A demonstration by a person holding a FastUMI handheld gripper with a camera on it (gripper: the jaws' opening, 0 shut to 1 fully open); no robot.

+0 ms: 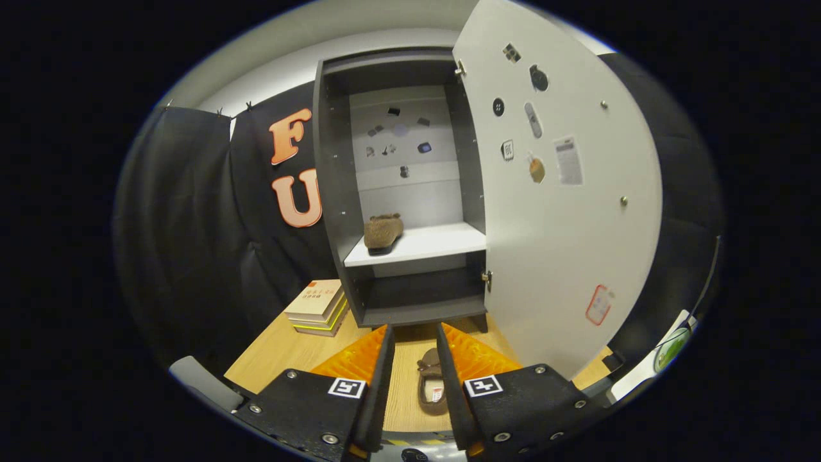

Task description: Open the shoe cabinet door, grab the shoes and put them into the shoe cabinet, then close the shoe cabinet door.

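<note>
The dark shoe cabinet (333,192) stands on the wooden table with its pale door (564,212) swung wide open to the right. One brown shoe (383,231) rests on the left part of the white shelf (442,242) inside. A second brown shoe (434,383) lies on the table, opening up, between and below my fingers. My gripper (414,337) hangs above it, open, with nothing held, the fingertips just short of the cabinet's base.
A stack of books (318,307) lies on the table (269,359) left of the cabinet. The open door blocks the right side. Small stickers dot the door and the cabinet's back panel. A grey object (200,380) lies at the table's near left.
</note>
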